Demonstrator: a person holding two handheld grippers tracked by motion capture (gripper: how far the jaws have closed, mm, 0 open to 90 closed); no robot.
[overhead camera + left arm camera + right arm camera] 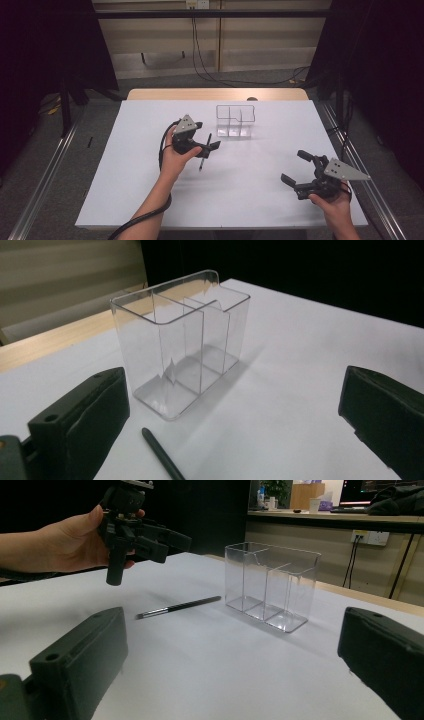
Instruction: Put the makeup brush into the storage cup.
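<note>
Left gripper [206, 146] hovers above the pen [204, 152] with its jaws spread wide and nothing between them; in the left gripper view the pen's dark tip [161, 454] lies on the table between the two jaws. That pen rests flat on the white table [150, 200], just near of the clear organizer [235, 120], not touching it, with its brush-like end pointing toward the near edge. The organizer stands upright toward the far middle of the table and its compartments look empty. Right gripper [299, 171] is held well apart at the near right, jaws likewise spread and empty. Judged from this layout, the step in hand is the approach to pick up the pen. The next move calls for lowering the left gripper until both jaws straddle the shaft, then closing squarely on it, since a thin round barrel may roll or slip from an off-centre pinch.
</note>
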